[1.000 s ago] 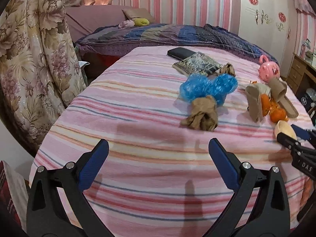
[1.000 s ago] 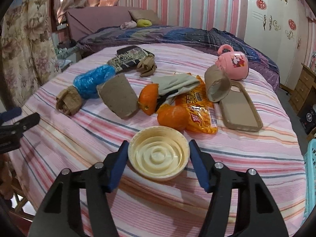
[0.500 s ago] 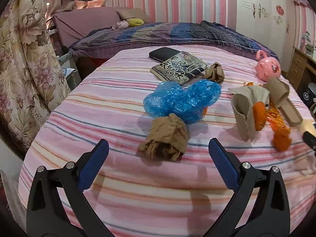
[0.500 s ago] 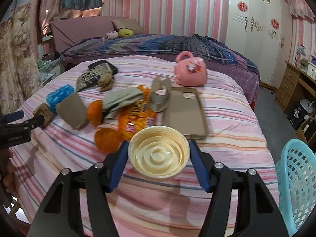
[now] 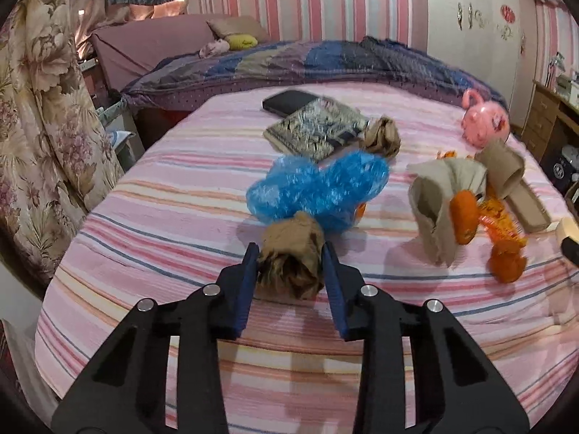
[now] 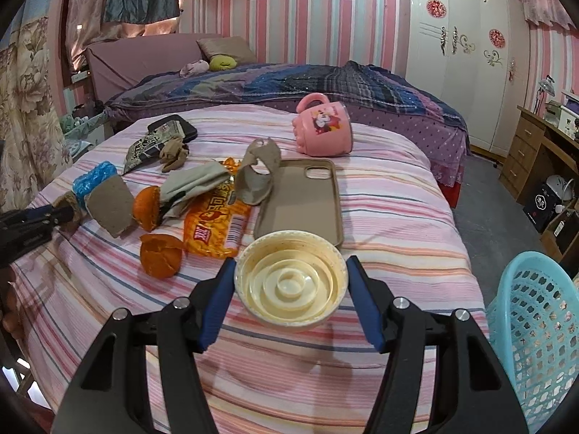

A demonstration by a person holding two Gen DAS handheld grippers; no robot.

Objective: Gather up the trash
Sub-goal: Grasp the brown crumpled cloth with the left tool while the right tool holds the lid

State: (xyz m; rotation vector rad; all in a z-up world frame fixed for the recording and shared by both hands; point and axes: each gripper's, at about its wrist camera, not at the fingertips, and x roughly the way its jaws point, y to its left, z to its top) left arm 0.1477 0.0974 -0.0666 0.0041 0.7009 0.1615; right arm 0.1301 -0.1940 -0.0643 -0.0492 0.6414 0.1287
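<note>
Now the left gripper [image 5: 290,253] has its blue fingers [image 5: 248,278] pressed against both sides of a crumpled brown paper wad [image 5: 291,258], which rests on the pink striped bed [image 5: 163,217]. Its long axis runs away from the camera, far end touching the blue plastic bag [image 5: 318,188] just behind. Over on the right, the right gripper [image 6: 291,285] clamps a cream plastic lid [image 6: 290,285] by its rim, ridged hollow face turned toward the camera and tilted up, held above the bed. Just beyond it lies a tan phone case [image 6: 300,199], lengthwise away from the lens. Orange peel [image 6: 159,255], an orange snack wrapper [image 6: 217,224] and a torn cardboard tube [image 6: 258,177] sit together left of the case. A turquoise mesh basket [image 6: 535,322] stands beside the bed at right.
</note>
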